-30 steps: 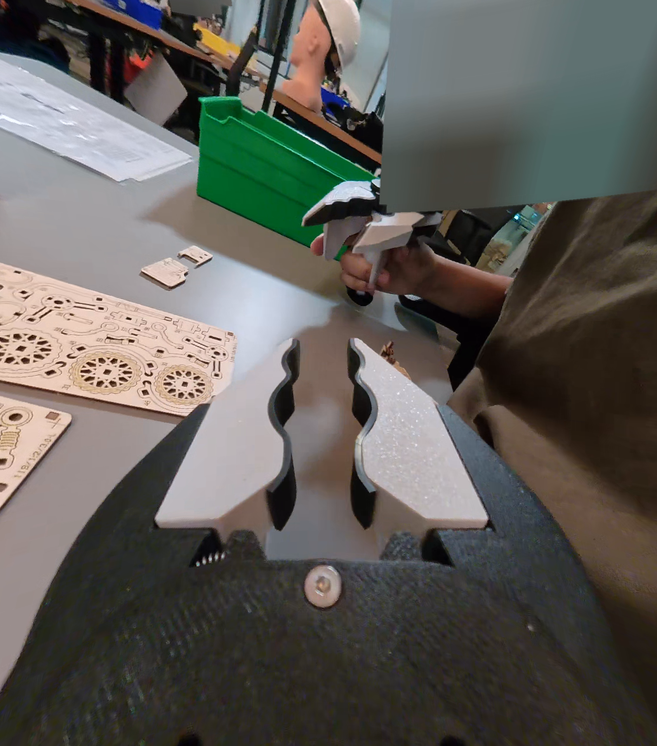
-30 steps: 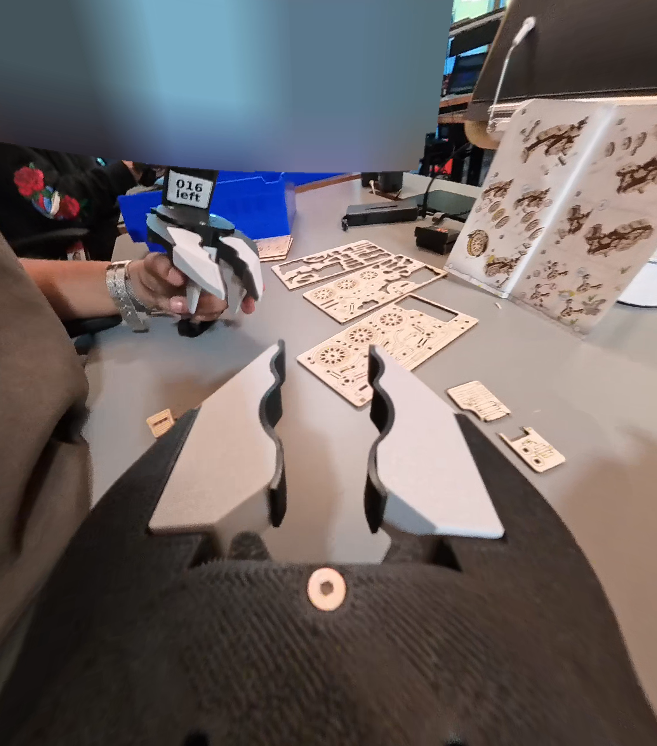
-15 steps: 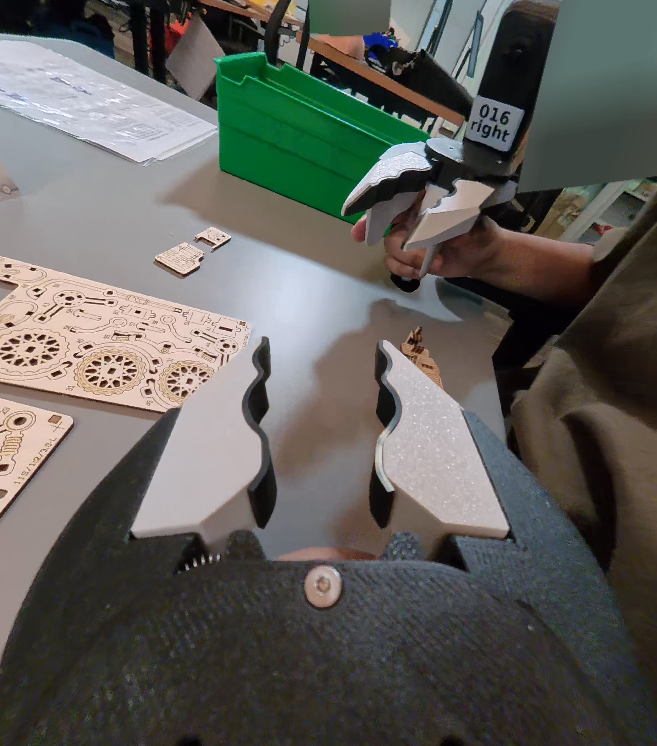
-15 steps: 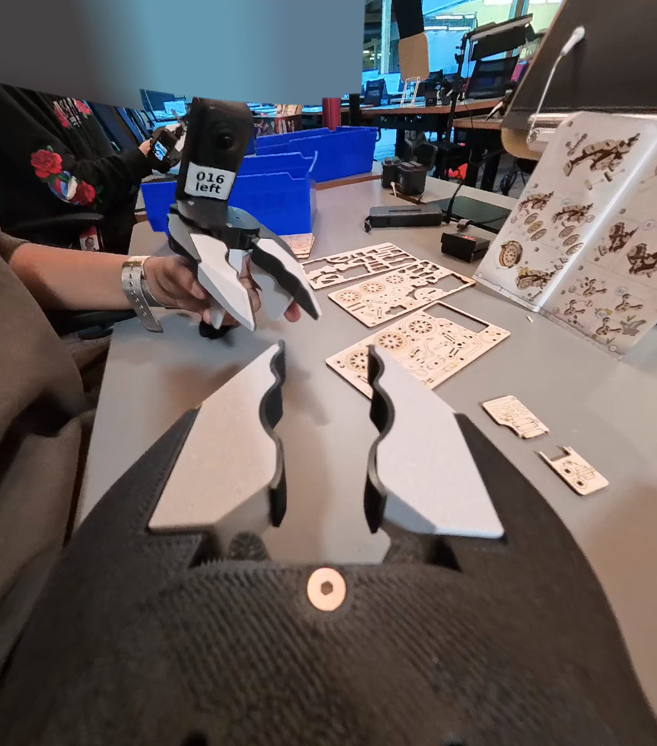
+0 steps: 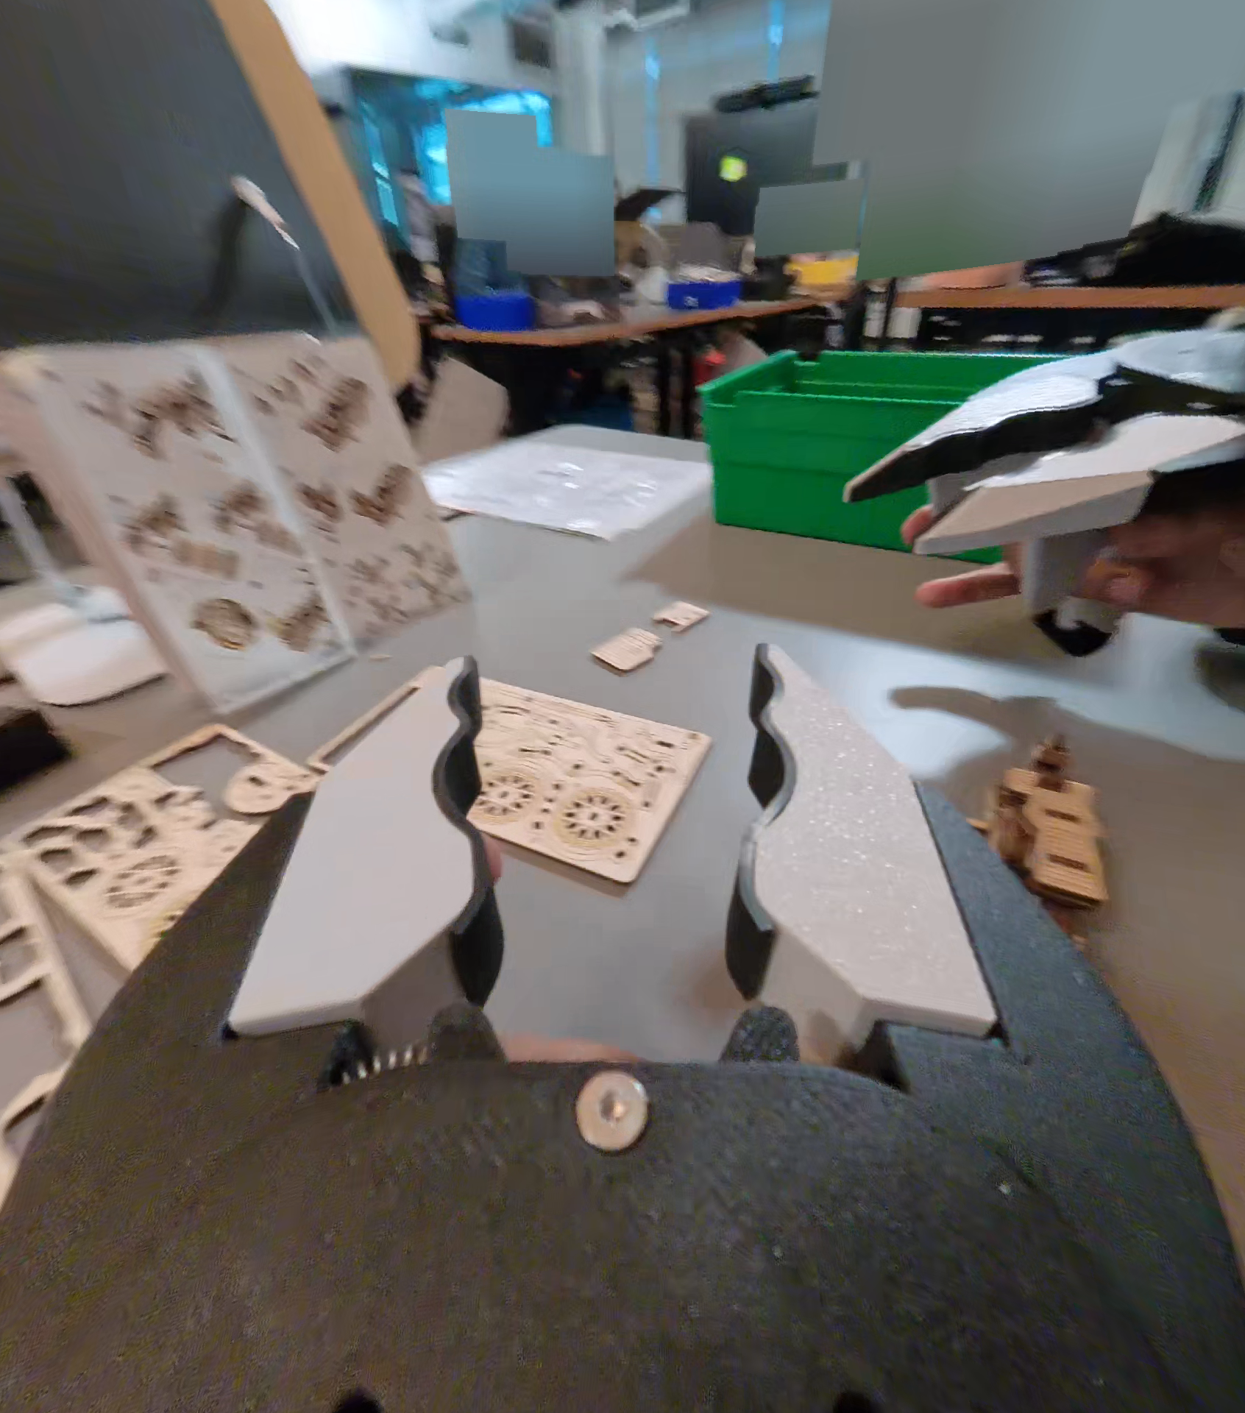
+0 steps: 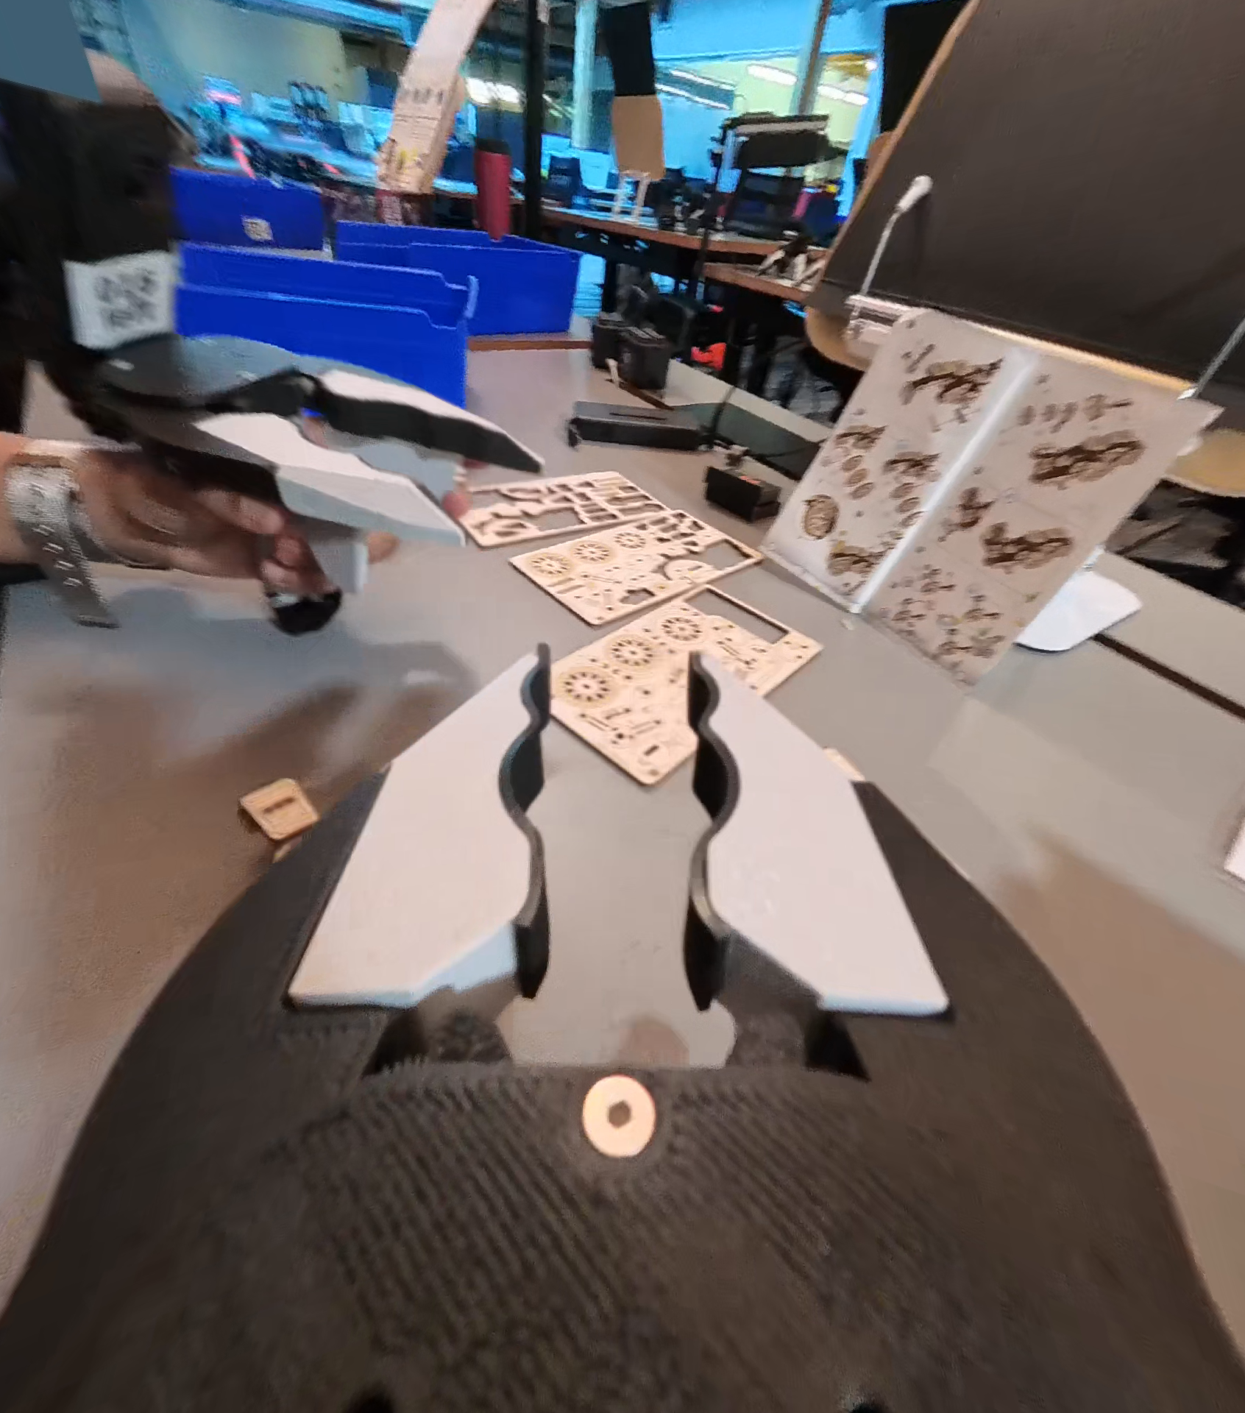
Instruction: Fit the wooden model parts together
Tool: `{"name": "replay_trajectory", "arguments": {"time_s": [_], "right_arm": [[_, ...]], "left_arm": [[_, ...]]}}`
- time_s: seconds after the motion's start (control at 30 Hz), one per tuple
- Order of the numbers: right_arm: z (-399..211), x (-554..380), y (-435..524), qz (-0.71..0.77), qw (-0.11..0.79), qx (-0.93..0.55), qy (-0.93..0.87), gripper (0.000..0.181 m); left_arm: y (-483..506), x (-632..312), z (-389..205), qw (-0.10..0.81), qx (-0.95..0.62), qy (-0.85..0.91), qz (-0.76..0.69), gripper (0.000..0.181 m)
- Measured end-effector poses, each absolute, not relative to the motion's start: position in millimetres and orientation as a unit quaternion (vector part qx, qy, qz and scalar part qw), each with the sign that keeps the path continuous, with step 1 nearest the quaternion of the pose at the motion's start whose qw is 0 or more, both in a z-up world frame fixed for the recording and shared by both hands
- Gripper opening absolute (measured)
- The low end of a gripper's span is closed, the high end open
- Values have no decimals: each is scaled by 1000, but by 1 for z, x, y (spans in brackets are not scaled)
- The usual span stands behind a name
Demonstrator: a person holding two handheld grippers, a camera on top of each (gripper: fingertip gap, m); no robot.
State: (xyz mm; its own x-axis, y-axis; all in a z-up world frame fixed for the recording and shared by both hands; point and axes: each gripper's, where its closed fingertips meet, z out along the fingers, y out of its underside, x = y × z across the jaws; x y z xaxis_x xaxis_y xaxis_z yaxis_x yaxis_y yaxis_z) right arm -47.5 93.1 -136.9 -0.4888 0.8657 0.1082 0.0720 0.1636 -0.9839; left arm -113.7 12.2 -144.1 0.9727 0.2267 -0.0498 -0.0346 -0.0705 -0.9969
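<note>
My left gripper is open and empty above the grey table, its jaws wide apart. A laser-cut wooden sheet with gear shapes lies just beyond its fingertips. A small part-built wooden model sits to its right. Two small loose wooden parts lie farther off. My right gripper is open and empty, pointing at the same sheet. A small wooden piece lies to its left. Each gripper shows in the other's view, open: the right, the left.
More wooden sheets lie in a row toward an instruction booklet on a stand. A green bin and white papers are at the table's far side. Blue bins and a small black box stand beyond. The small wooden piece is about equally far from each gripper, around 10 centimeters. Look for it in the left wrist view too.
Both grippers have swung from facing each other toward the wooden sheets and the booklet. The left gripper's jaws have opened wider. The right gripper's jaws stay the same.
</note>
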Motion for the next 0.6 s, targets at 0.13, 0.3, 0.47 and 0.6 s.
{"name": "replay_trajectory", "arguments": {"time_s": [0.13, 0.3, 0.47, 0.6], "right_arm": [[-144, -61, 107, 496, 413, -381, -663, 40], [-158, -98, 123, 456, 452, -444, -626, 10], [-155, -123, 117, 469, 433, -451, -624, 6], [-136, -154, 125, 427, 468, -439, -637, 8]], "left_arm": [[12, -121, -147, 663, -733, -86, 121, 62], [33, -153, -140, 665, -719, -159, 126, 46], [66, -186, -132, 646, -736, -152, 131, 54], [81, -203, -128, 635, -743, -191, 86, 19]]}}
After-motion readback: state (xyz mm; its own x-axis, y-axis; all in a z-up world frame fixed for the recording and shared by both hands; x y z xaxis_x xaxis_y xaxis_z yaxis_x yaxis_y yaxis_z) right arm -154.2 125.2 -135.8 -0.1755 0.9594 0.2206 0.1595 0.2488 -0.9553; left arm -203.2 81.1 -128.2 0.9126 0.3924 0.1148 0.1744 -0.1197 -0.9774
